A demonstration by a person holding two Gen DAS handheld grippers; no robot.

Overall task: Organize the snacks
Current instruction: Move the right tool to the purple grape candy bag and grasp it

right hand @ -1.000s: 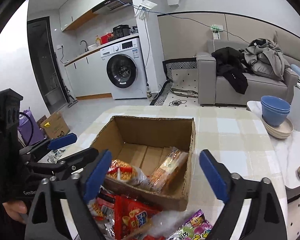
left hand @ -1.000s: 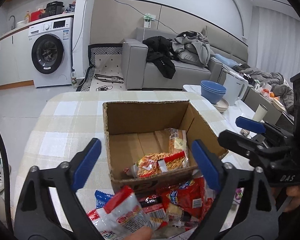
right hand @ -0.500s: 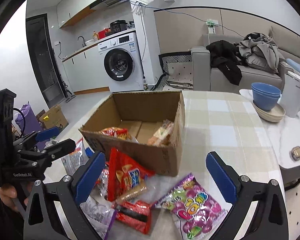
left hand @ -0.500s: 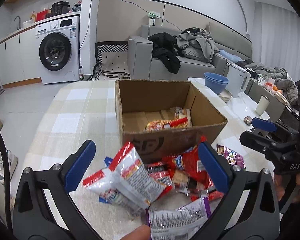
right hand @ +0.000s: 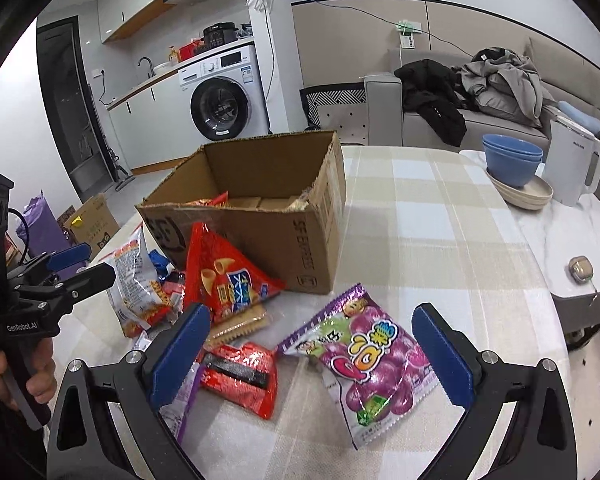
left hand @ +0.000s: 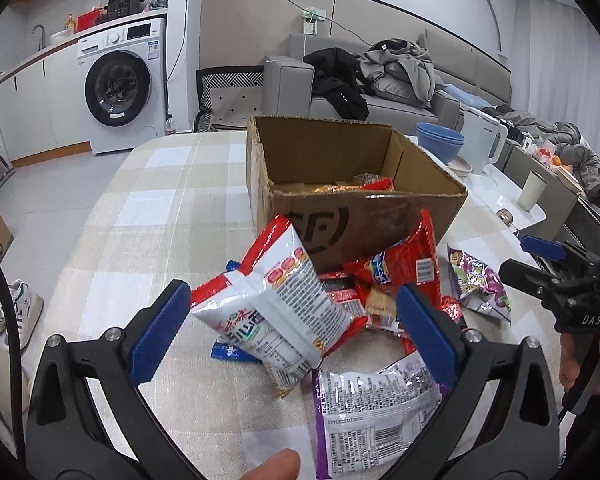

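An open cardboard box stands on the checked table with a few snack packs inside. A pile of snacks lies in front of it. My left gripper is open, its jaws on either side of a white and red pack without touching it. A purple-backed pack lies below. My right gripper is open above a purple grape candy bag and a small red pack. A red chips bag leans on the box.
Blue bowls on a beige plate and a white kettle stand on the marble side table at the right. A white cup stands there too. A sofa with clothes and a washing machine are behind.
Both grippers have pulled back and come down from over the box to the snack pile in front of it. Both stay open.
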